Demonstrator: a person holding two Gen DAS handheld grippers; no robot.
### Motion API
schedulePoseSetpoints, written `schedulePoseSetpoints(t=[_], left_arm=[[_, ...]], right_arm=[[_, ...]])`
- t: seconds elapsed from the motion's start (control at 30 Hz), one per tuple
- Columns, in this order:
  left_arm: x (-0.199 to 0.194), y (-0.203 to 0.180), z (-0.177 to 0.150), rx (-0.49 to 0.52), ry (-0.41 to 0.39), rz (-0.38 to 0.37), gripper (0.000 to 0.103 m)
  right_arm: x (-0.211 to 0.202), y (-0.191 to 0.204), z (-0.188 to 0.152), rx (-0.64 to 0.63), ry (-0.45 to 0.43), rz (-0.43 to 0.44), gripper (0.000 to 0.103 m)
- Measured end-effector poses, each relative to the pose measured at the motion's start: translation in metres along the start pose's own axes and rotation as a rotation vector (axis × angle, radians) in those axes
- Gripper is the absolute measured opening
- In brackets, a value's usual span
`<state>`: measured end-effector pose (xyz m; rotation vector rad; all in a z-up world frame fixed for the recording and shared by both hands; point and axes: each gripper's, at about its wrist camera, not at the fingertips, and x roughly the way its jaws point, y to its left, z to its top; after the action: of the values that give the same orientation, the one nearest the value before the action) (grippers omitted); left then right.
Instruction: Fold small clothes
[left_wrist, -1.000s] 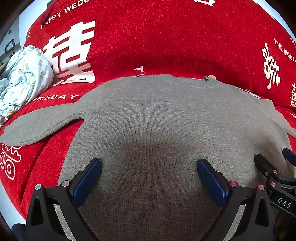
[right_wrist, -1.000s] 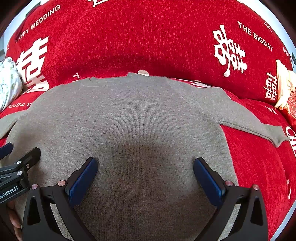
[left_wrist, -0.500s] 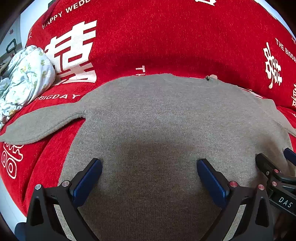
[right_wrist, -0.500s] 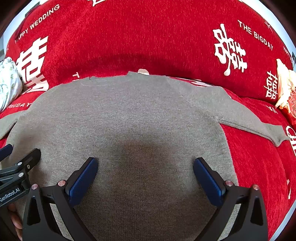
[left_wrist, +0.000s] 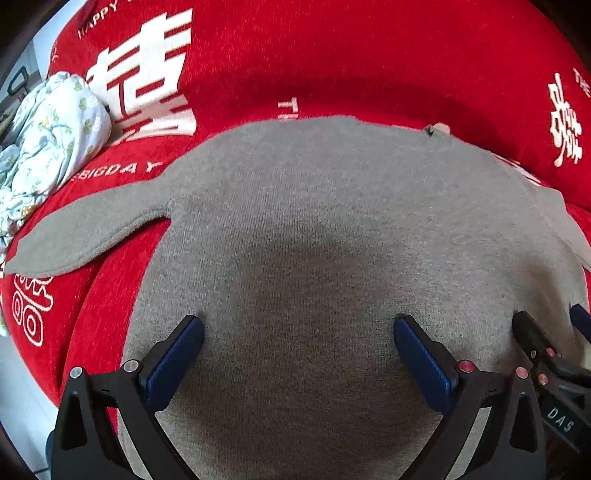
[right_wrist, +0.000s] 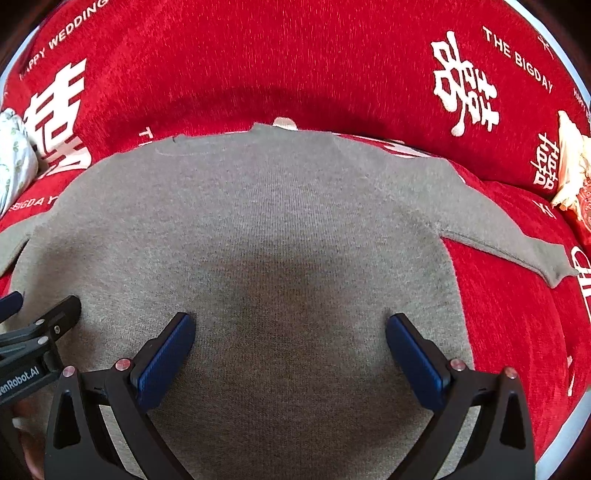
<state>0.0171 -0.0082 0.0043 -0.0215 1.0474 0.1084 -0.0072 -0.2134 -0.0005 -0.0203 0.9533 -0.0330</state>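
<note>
Grey knit sweater (left_wrist: 332, 258) is seen laid flat on a red sofa cover (left_wrist: 332, 55) w/ white print, neckline toward the backrest, hem toward the cams, so the body's long axis runs front to back and the sleeves are spread out to both sides. Only in the left wrist view is the left sleeve (left_wrist: 92, 236) seen full length, tip pointed toward a crumpled floral cloth (left_wrist: 51, 136) at the sofa's left end; just a sliver of that cloth is caught in the right wrist view. Right sleeve (right_wrist: 517, 236) is shown properly only in the right view, angled out and toward the front, plus a cream and red item (right_wrist: 572, 177) at the far right edge that can't be identified. Left gripper (left_wrist: 299, 332) is held wide open over the lower body of the sweater, nothing clamped; whether the blue pads (left_wrist: 173, 362) are touching the knit can't be told. Right gripper (right_wrist: 290, 328) is spread just as wide, nothing between the fingers either, same area but further to the right. Each gripper is seen at the edge of the other's view, so they're side by side, near each other.
</note>
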Motion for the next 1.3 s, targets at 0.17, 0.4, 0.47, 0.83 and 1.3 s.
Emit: schedulePoseSetpoints(t=[0.17,0.4,0.47,0.83,1.3], left_arm=[[0.002,0.001,0.006,-0.002,0.064,-0.005,0.103],[0.002,0.001,0.011,0.01,0.1,-0.019,0.103],[0.001,0.002,0.015,0.003,0.149,-0.033,0.103],[-0.028,-0.004,0.021,0.037,0.147,-0.034,0.103],[-0.054,-0.041,0.032,0.084,0.102,-0.004,0.103]], right_arm=[[0.002,-0.001,0.007,0.002,0.071,0.0,0.103],[0.001,0.0,0.014,-0.008,0.148,0.011,0.103],[-0.003,0.001,0.015,-0.01,0.145,0.013,0.103],[-0.037,0.008,0.037,-0.022,0.091,0.021,0.103],[-0.057,-0.031,0.044,0.025,0.037,0.025,0.103]])
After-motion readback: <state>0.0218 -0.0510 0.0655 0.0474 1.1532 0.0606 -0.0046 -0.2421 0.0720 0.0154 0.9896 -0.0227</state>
